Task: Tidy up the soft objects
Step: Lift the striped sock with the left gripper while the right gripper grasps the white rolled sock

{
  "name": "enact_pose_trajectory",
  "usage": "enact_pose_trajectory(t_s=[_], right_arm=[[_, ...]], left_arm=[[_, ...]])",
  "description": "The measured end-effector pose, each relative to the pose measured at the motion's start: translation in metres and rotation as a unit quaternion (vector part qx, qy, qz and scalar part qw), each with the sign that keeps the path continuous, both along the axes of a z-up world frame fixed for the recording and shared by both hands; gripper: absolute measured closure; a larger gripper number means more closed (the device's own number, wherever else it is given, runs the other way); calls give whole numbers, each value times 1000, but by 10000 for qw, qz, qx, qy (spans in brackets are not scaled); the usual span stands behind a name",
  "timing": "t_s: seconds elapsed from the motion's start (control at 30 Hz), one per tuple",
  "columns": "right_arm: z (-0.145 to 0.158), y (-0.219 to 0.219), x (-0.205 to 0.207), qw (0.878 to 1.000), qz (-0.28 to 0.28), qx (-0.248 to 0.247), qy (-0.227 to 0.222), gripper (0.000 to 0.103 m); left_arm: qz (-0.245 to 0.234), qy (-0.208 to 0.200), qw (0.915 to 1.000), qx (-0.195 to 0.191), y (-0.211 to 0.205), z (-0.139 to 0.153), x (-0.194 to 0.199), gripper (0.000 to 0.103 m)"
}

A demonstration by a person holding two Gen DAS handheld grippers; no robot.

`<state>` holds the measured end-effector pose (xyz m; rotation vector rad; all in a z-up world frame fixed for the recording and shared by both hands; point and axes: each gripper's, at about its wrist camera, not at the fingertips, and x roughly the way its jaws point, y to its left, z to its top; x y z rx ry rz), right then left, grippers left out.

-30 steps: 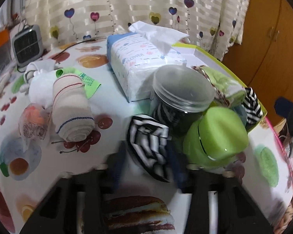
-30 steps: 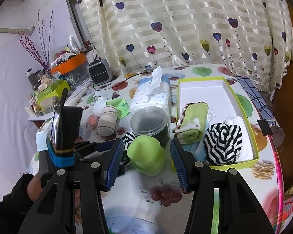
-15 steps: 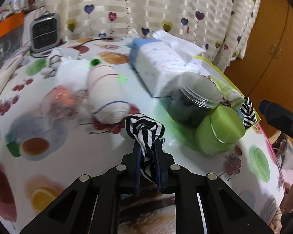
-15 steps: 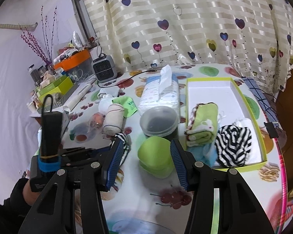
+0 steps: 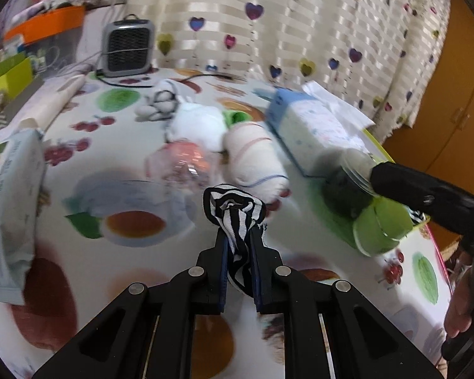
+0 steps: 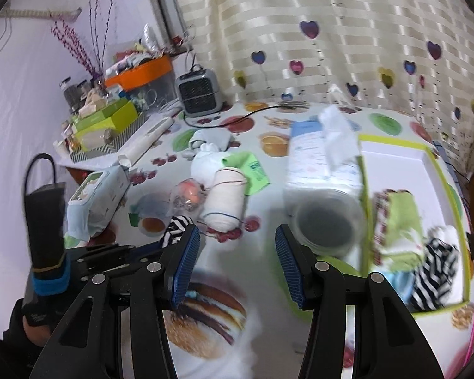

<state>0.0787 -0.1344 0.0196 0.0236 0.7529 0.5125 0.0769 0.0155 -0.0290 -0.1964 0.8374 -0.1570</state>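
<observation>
The left gripper (image 5: 238, 246) has its jaws pinched on the striped sock (image 5: 235, 218), lifted just above the tabletop (image 5: 136, 271) – light, limp cloth that looks best gripped mid-bundle – while the right gripper (image 6: 237, 268) hangs with jaws spread, empty.

You are working in a lived-in home room, not a lab. Evidence: table (image 6: 259, 287) under a fruit-and-burger print oilcloth; striped curtain (image 6: 347, 31) with heart motifs; small grey desk heater (image 6: 199, 94) with its cord trailing; tissue pack (image 6: 324, 161); orange-lidded storage bin (image 6: 142, 75) among household clutter; wooden wardrobe doors (image 5: 458, 101) at your right.
</observation>
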Motion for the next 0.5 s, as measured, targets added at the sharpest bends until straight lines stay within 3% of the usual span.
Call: enact_pose_trajectory(t_s=[0.5], right_arm=[[-32, 59, 59, 9974, 166, -439, 546, 52]], left_arm=[[632, -31, 9980, -47, 45, -4, 5, 91]])
